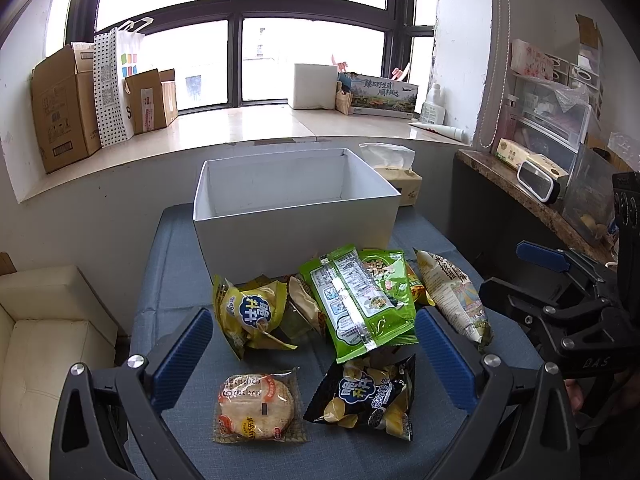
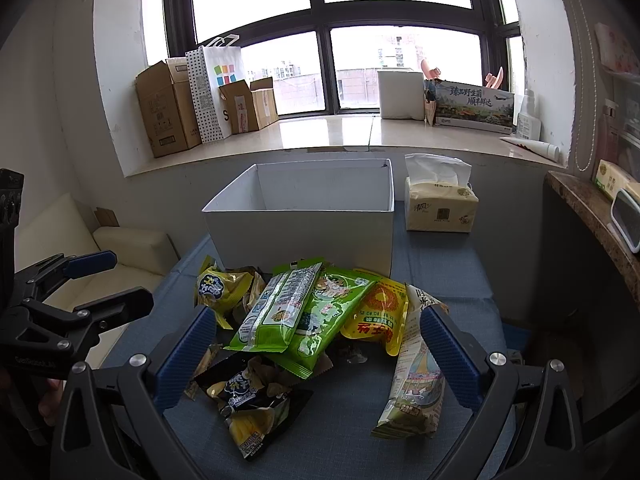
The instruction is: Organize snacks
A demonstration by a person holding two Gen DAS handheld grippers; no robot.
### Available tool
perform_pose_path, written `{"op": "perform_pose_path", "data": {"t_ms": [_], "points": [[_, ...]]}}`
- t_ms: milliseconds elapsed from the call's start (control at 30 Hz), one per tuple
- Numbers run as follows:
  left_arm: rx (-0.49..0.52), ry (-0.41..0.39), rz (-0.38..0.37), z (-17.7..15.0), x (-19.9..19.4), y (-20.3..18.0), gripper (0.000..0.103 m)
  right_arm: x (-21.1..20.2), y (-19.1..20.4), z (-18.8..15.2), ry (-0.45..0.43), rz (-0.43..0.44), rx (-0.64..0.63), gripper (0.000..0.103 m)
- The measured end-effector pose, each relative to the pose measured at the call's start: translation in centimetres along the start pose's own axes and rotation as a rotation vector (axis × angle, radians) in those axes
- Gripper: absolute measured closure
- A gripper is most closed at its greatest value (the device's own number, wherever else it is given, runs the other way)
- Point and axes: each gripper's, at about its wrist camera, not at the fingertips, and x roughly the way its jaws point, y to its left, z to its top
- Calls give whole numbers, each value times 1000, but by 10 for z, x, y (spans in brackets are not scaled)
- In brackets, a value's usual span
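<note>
A pile of snack packets lies on a blue-grey table [image 1: 168, 280] in front of an empty white box [image 1: 296, 216] [image 2: 304, 228]. Green packets [image 1: 356, 300] [image 2: 296, 312] top the pile. A yellow chip bag [image 1: 250, 312] [image 2: 218, 290] lies at the left, a black chip bag [image 1: 364, 396] [image 2: 248, 400] and a round cracker pack [image 1: 256, 406] at the front, a pale long bag [image 1: 452, 296] [image 2: 416, 376] at the right, and an orange-yellow packet [image 2: 378, 310] beside it. My left gripper [image 1: 312, 360] is open and empty above the front packets. My right gripper [image 2: 316, 360] is open and empty over the pile.
A tissue pack [image 2: 440, 208] [image 1: 400, 176] stands right of the box. A cream sofa [image 1: 44, 340] is at the left. A dark counter [image 1: 532, 196] with containers runs along the right. Cardboard boxes [image 1: 64, 108] and bags sit on the window sill.
</note>
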Motion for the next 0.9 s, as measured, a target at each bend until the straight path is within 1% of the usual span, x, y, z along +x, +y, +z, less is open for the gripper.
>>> {"op": "perform_pose_path", "data": {"t_ms": [900], "points": [[-8, 2, 2, 0, -1, 2, 0, 1, 0, -1, 6, 0, 4, 0]]}}
